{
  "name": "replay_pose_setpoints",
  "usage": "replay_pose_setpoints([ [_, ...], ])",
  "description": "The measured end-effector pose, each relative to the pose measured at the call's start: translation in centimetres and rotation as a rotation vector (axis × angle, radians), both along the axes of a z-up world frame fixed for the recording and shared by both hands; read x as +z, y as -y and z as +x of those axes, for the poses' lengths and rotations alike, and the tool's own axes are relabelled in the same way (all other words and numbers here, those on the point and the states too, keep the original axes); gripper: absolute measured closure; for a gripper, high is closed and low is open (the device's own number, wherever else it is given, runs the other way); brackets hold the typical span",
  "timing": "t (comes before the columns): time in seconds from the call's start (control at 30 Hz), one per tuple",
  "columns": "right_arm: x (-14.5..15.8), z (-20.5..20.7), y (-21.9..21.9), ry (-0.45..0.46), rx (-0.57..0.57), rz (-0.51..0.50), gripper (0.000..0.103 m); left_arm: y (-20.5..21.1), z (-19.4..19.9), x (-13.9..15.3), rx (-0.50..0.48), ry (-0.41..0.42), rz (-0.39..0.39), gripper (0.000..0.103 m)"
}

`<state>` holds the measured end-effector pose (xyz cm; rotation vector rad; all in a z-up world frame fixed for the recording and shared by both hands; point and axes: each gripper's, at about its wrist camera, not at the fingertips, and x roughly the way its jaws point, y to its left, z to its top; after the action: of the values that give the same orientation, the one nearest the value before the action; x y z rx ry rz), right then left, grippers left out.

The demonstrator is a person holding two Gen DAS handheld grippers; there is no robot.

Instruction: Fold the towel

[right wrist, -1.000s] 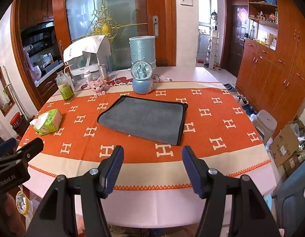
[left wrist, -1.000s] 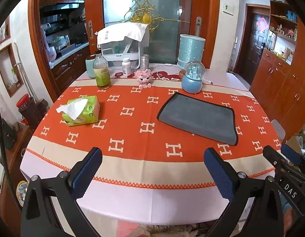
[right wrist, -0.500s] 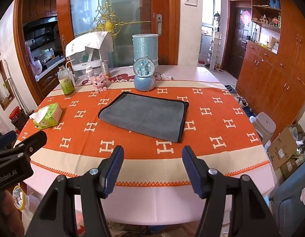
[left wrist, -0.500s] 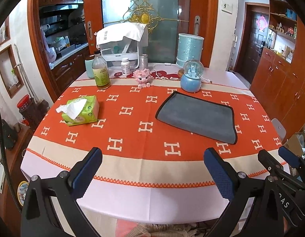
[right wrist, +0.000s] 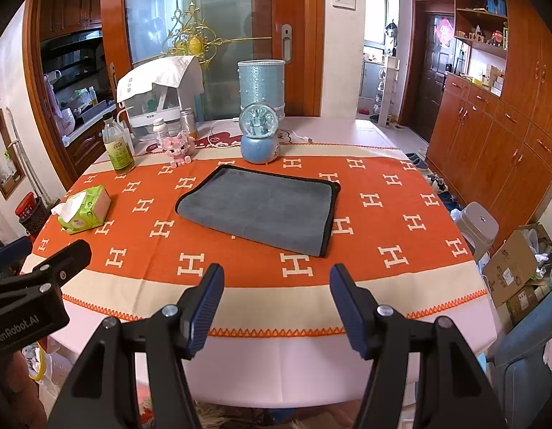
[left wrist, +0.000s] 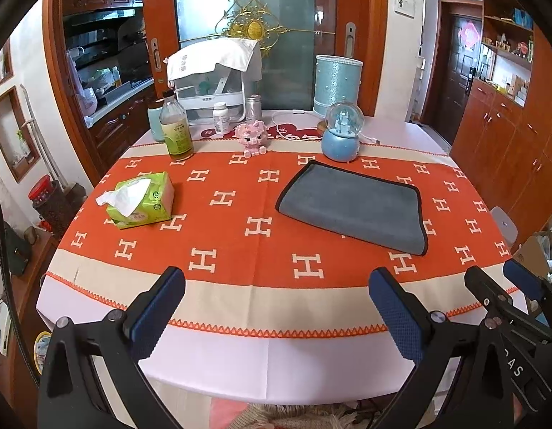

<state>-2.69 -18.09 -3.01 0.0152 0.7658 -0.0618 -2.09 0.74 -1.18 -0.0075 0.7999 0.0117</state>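
A grey towel with a black hem lies flat in a folded rectangle on the orange H-pattern tablecloth. It also shows in the right wrist view, mid-table. My left gripper is open and empty, held back over the table's near edge, left of the towel. My right gripper is open and empty, also over the near edge, in line with the towel. Each gripper shows at the side of the other's view.
A green tissue box sits at the left. A bottle, pink pig toy, blue snow globe, teal cylinder and covered white rack stand along the far edge. A stool and cardboard boxes are at the right.
Both grippers have drawn back a little from the table and risen slightly. The towel has not moved and both grippers stay open.
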Motion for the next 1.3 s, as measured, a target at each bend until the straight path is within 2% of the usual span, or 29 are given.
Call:
replay_pose_setpoints([
  [1.3,-1.0,-0.1,-0.2,-0.019,0.009,0.003,0.041,0.4,0.1,-1.1,-0.003,-0.019,-0.004,0.001],
])
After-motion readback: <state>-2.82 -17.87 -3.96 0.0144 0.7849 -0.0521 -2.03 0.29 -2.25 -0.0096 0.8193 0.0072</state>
